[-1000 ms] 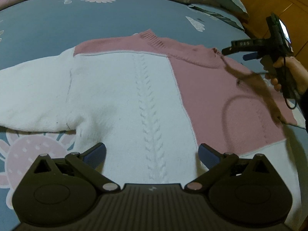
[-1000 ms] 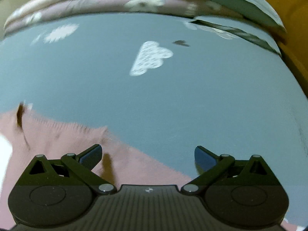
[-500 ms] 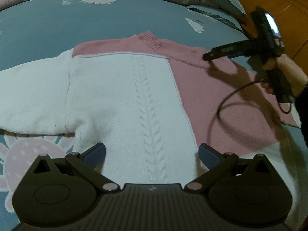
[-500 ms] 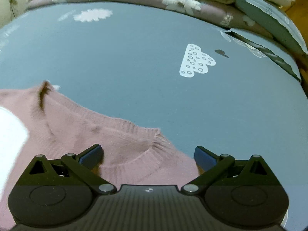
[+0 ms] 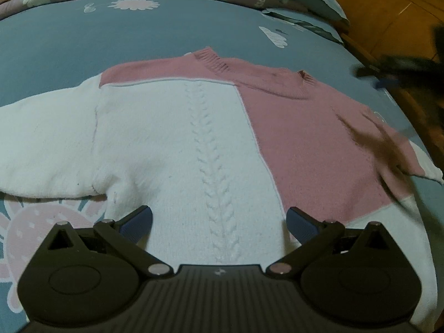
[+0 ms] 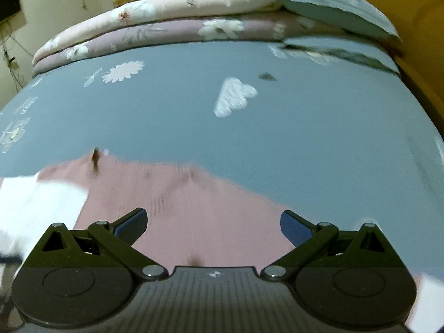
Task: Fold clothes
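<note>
sweater (image 5: pixel 211 138) flat, collar away (sleeves spread sideways) | left tongs (image 5: pixel 219 222) released | right tongs (image 6: pixel 213 222) released

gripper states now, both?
Left gripper: open, empty, over the pink and white knit sweater.
Right gripper: open, empty, above the sweater's pink part.

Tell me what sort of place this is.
Most likely a bedroom: the sweater lies on a bed's blue printed sheet, folded floral quilts are stacked at its far edge, and a wooden bed frame runs alongside.
</note>
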`<state>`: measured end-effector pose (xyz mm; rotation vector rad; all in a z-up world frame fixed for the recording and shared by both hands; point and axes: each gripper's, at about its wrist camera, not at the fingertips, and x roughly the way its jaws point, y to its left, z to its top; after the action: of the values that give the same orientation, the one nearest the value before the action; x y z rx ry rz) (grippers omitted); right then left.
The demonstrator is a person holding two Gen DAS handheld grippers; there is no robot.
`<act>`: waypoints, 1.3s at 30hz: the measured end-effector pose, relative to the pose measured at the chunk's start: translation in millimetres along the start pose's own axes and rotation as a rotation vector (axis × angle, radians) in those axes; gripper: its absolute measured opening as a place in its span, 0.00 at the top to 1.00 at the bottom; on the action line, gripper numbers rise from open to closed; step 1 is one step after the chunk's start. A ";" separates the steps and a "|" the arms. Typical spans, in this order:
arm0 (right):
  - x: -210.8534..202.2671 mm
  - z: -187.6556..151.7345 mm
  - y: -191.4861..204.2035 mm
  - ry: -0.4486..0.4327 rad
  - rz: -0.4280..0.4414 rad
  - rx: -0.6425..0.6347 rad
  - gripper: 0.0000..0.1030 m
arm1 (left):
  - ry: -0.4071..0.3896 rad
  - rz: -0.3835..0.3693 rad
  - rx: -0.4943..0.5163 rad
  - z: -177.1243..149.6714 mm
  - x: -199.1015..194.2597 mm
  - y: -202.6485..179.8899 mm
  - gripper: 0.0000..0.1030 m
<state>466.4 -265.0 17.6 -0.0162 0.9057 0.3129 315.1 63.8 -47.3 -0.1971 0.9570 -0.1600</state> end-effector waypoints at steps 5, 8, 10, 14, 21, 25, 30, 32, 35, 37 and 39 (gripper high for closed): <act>-48.4 -62.2 -9.8 0.048 -0.086 0.056 0.00 | 0.013 -0.021 0.005 -3.4 -8.4 -3.7 0.01; -57.9 -100.0 0.1 0.080 -0.049 0.092 0.00 | 0.029 -0.032 0.032 -12.2 -16.7 -9.1 0.01; -59.3 -118.5 11.1 0.090 -0.024 0.103 0.00 | 0.042 -0.034 0.057 -20.9 -23.1 -12.7 0.01; -50.7 -142.2 33.8 0.118 0.042 0.119 0.00 | 0.065 -0.036 0.086 -37.6 -34.0 -18.8 0.01; -26.8 -163.5 69.0 0.168 -0.040 -0.030 0.00 | 0.059 -0.026 0.123 -60.1 -43.2 -23.5 0.01; -27.3 -176.2 79.3 0.107 -0.093 -0.056 0.00 | 0.044 -0.012 0.160 -66.7 -44.7 -27.0 0.01; -28.4 -190.3 90.2 0.039 -0.143 -0.086 0.00 | 0.028 0.000 0.203 -78.8 -50.2 -28.8 0.01; -30.4 -189.7 87.1 0.072 -0.131 -0.106 0.00 | 0.036 0.005 0.231 -84.2 -55.4 -29.1 0.01; -44.0 -184.6 79.1 0.129 -0.089 -0.090 0.00 | 0.043 -0.021 0.238 -84.0 -63.0 -24.2 0.01; -57.1 -184.8 74.6 0.115 -0.064 -0.057 0.00 | 0.040 -0.069 0.191 -70.0 -64.6 -17.9 0.01; -65.1 -190.1 74.5 0.098 -0.051 -0.046 0.00 | 0.001 -0.106 0.162 -50.2 -63.9 -19.5 0.01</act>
<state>262.1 -238.4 -41.1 -0.0980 0.9936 0.2875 236.7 54.2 -20.1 -0.0985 0.9299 -0.3342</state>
